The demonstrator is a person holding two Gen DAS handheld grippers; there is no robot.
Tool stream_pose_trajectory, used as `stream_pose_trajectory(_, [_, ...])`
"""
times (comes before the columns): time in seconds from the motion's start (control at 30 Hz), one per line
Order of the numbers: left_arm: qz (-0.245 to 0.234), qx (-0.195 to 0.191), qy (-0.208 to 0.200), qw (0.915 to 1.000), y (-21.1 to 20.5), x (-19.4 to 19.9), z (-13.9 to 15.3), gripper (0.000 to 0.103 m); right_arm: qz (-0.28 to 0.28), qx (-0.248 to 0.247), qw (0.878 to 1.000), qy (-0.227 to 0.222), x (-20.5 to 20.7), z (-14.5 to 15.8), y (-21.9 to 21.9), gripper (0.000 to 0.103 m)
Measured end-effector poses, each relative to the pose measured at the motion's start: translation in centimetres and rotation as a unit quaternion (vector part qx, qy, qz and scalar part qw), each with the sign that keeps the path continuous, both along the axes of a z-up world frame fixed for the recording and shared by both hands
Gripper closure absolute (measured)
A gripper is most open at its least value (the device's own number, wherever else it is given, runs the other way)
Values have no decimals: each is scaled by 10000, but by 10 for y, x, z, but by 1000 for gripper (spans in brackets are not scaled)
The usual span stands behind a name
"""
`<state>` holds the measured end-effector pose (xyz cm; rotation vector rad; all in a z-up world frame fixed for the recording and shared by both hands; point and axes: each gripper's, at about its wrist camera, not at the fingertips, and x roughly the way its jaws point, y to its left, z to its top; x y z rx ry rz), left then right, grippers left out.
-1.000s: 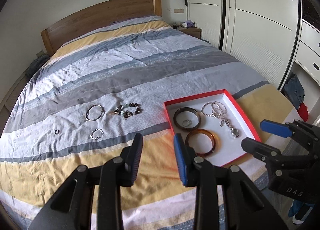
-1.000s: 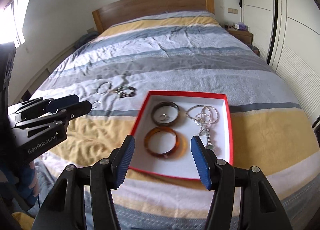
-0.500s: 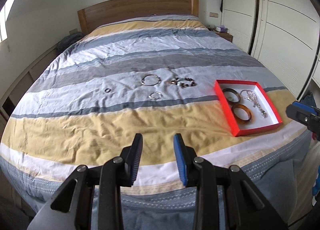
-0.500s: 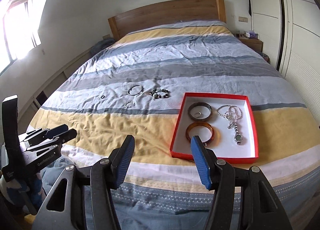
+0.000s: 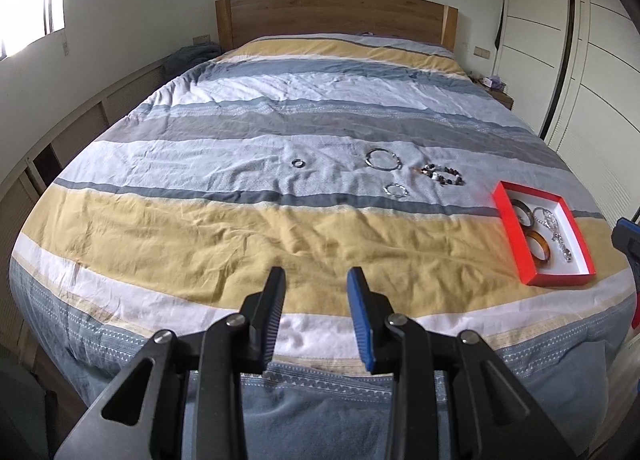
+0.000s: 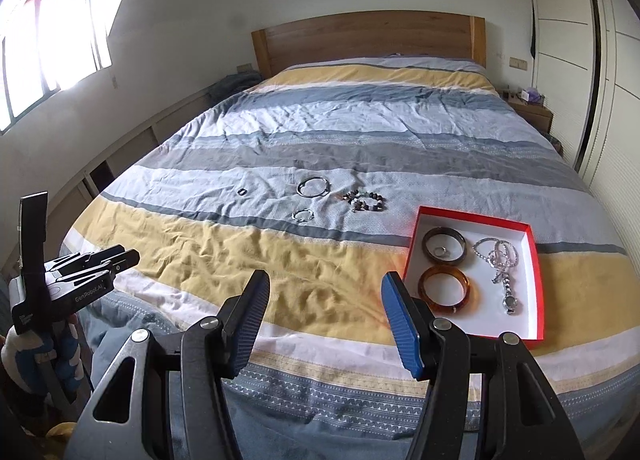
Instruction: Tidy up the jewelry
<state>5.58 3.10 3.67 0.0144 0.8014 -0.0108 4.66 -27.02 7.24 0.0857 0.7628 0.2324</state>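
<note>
A red-walled box [image 6: 535, 280] sits near the foot of a striped bed [image 6: 320, 131], holding a dark bangle [image 6: 445, 244] with a small ring [image 6: 441, 251] inside it, an amber bangle [image 6: 443, 289] just in front, and a silver chain with a watch [image 6: 503, 268] alongside. Four pieces lie loose on the pale stripe beyond the box, well apart from it: a beaded bracelet [image 6: 365, 200], a large silver bangle [image 6: 313, 186], a small silver bracelet [image 6: 302, 215] and a dark ring [image 6: 242, 191]. Both grippers hover off the foot of the bed, clear of the jewelry. The right gripper [image 6: 325, 320] has its jaws wide apart and empty; the left gripper [image 5: 316, 314] holds its jaws apart too, more narrowly, with nothing between them. A wooden headboard [image 6: 368, 35] and white wardrobe doors [image 6: 608, 59] frame the room.
</note>
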Motion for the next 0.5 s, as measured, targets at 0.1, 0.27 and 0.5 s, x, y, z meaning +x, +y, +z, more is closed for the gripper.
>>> stream_pose_trajectory(0.1, [101, 6, 72, 9999, 9, 12, -7, 73, 139, -37, 9999, 83, 17, -5, 11, 45])
stream_pose_trajectory(0.27, [272, 14, 139, 9995, 23, 45, -20, 73, 382, -69, 9990, 203, 55, -18, 29, 45])
stream_pose_trajectory(0.5, [369, -343, 280, 9983, 39, 120, -46, 73, 759, -66, 9958, 516, 125, -55, 59, 46])
